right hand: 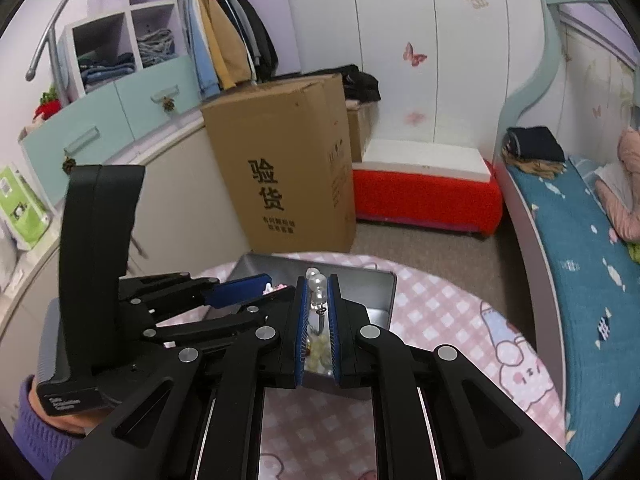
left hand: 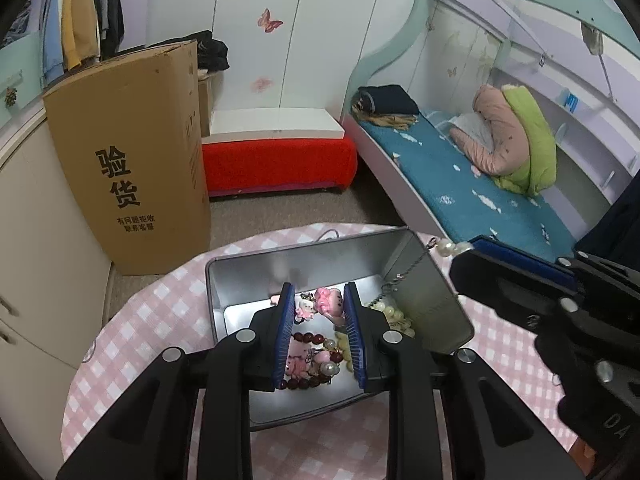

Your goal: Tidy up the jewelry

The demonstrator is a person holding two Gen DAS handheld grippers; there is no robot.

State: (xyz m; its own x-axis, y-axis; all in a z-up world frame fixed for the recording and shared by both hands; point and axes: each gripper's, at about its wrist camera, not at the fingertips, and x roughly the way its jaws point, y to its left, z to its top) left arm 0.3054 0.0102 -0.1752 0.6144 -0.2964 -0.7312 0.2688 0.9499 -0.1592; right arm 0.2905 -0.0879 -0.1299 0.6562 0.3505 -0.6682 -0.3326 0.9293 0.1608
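A bedroom table draped in pink checked cloth [left hand: 132, 320]: the right gripper [right hand: 318, 300] is clenched on a pearl necklace [right hand: 318, 280], its chain trailing down over the wall of an open metal tin [left hand: 304, 264] onto pale beads [left hand: 394, 316] already inside. The left gripper [left hand: 316, 320] hangs over the tin with jaws parted, apparently gripping nothing, above pink cartoon charms [left hand: 328, 300] and a dark red bead bracelet [left hand: 308, 338]. The risk: the dangling chain could catch on the tin's rim or tangle with the beads beneath, dragging them out or tipping the light tin; released too early, the strand could slide outside onto the cloth.
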